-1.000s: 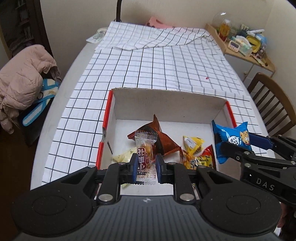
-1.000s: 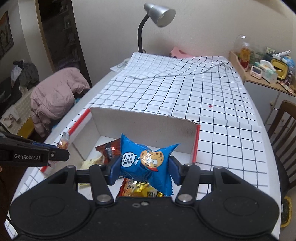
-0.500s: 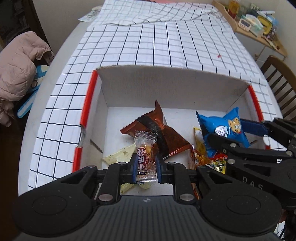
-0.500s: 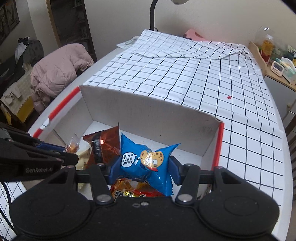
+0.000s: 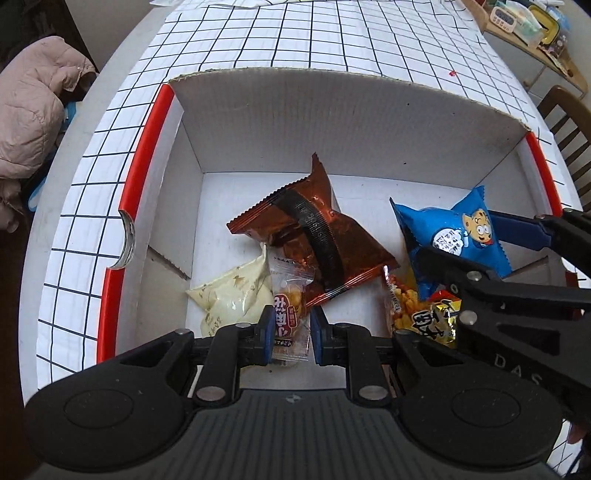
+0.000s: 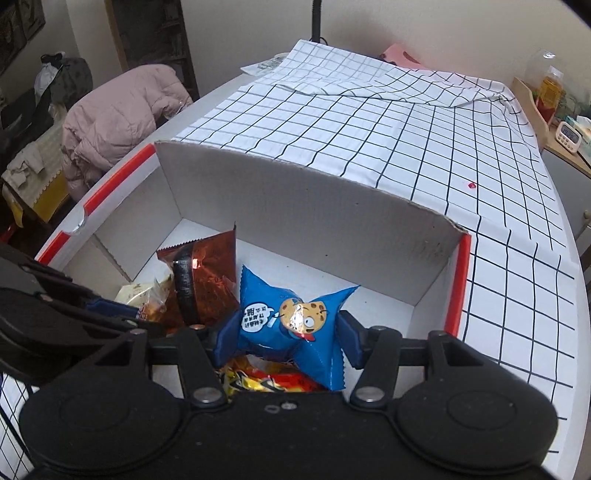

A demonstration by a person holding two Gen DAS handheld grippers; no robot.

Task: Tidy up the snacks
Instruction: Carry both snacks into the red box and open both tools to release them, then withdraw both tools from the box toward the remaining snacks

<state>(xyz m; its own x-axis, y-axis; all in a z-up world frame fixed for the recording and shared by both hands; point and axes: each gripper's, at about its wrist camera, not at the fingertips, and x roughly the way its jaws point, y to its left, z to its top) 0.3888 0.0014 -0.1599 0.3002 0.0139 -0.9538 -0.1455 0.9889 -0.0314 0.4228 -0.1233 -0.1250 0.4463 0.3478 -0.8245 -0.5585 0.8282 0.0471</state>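
A white cardboard box with red rims lies on the checked tablecloth. My left gripper is shut on a small clear sweet packet and hangs low over the box floor, near the front. My right gripper has a blue cookie packet between its pads. Its jaws are opening, and the pads still touch the packet. From the left wrist view this blue cookie packet hangs over the box's right side. On the box floor lie a copper-brown packet, a cream packet and a yellow-red packet.
The checked cloth covers the table beyond the box. A pink jacket is draped over a seat at the left. A wooden chair and a shelf with small items stand at the right.
Both grippers have sunk toward the box with their packets, so the box now fills more of each view. The right jaws have spread slightly around the blue packet.
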